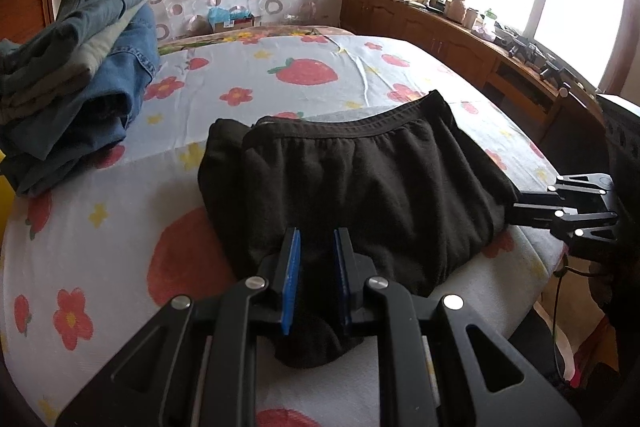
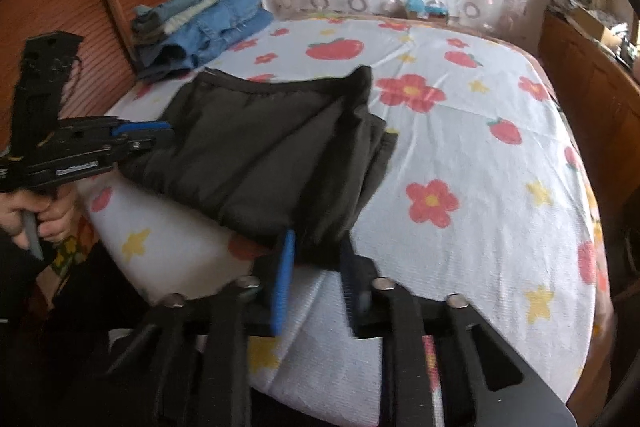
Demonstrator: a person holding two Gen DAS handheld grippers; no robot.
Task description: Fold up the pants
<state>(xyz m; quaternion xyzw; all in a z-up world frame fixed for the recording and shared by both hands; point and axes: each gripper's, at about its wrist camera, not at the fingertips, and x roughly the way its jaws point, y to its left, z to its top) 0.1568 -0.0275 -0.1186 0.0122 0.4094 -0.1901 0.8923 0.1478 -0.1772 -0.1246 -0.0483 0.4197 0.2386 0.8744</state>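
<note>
Two grippers work one garment on the bed sheet [image 1: 120,235], so every place below is given from the black pants [image 1: 360,187].

Well left of the pants, against the wooden wall, sits a stack of folded jeans [image 1: 80,67], apart from them. At the pants' near left corner, the left gripper [image 1: 316,279] has its blue pads drawn close, pinching a bunch of the black cloth that spills out beneath them. The pants themselves lie already folded into a thick bundle near the near edge of the sheet, the waistband on the far side. At the pants' right corner, the right gripper [image 2: 316,275] has its jaws pulled near together over the hem; that view is blurred, so the grip looks real but shallow.

The risk, as I judge it: if the right pads hold only the top layer, a lift would drag that layer alone and the bundle would unfold. Uneven pulls between the two hands could skew the fold, and the bundle could slide off the near edge.

No brand, label or writing is legible anywhere.
</note>
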